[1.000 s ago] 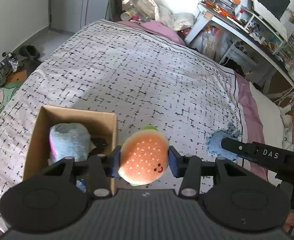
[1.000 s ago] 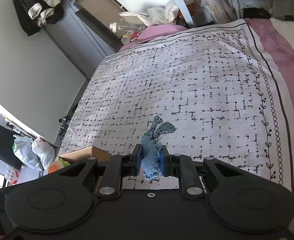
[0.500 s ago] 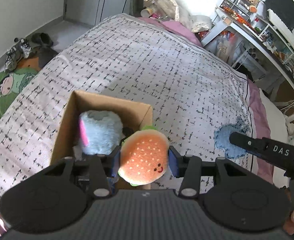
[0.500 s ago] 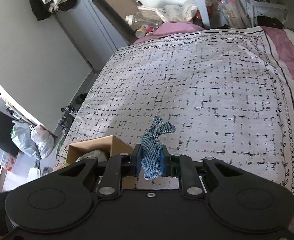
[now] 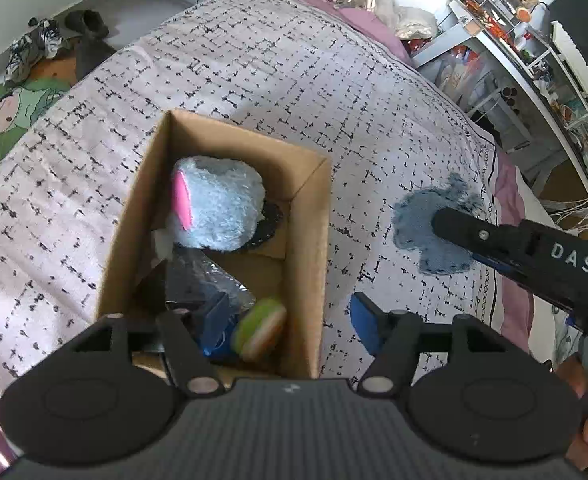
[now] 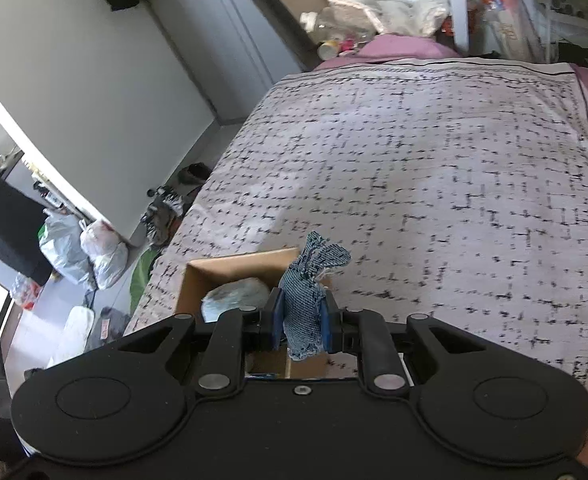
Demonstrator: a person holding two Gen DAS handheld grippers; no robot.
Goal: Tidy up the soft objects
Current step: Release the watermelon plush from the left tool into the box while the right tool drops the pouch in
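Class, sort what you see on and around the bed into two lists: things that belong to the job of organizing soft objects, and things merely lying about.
Belonging to the job:
- brown cardboard box
- fluffy light-blue plush with pink patch
- hamburger-shaped plush toy, dropping into the box
- blue denim scrap, clamped in the right gripper

Lying about:
- shoes on the floor
- filled plastic bags
- cluttered white shelf

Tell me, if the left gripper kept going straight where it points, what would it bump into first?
Probably the cardboard box. The left gripper points down with its fingers spread across the box's right wall, so it likely meets that wall or the burger toy dropping inside. Depth is hard to judge.
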